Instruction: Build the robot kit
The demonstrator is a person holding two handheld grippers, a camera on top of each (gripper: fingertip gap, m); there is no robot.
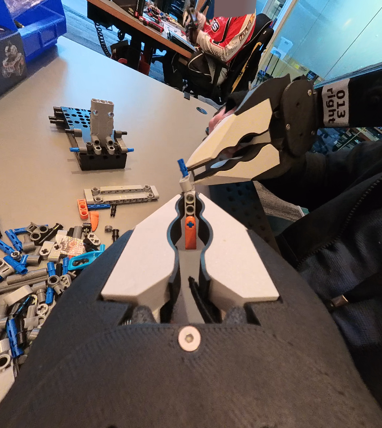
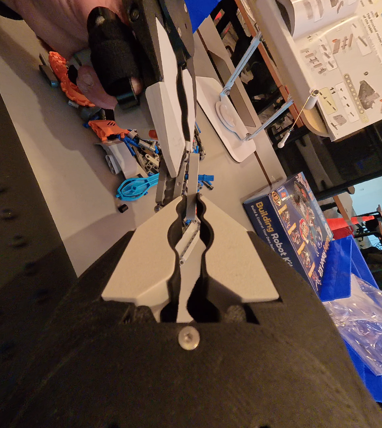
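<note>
My left gripper (image 1: pixel 188 196) is clamped on a grey beam (image 1: pixel 189 205), held up off the table (image 1: pixel 139 92). Right gripper (image 1: pixel 188 173) pinches a blue pin (image 1: pixel 182 167) at the beam's top. Both look light, stiff, slick plastic, so grip the flat sides. Loose parts (image 1: pixel 23 266) lie at left.

Pretty tight on the left: a loose pile of blue, grey and black plastic building pieces (image 1: pixel 20 273) clutters the near grey tabletop (image 1: pixel 139 108). The black-and-grey half-built model (image 1: pixel 97 139) blocks farther back; bare table between them.
</note>
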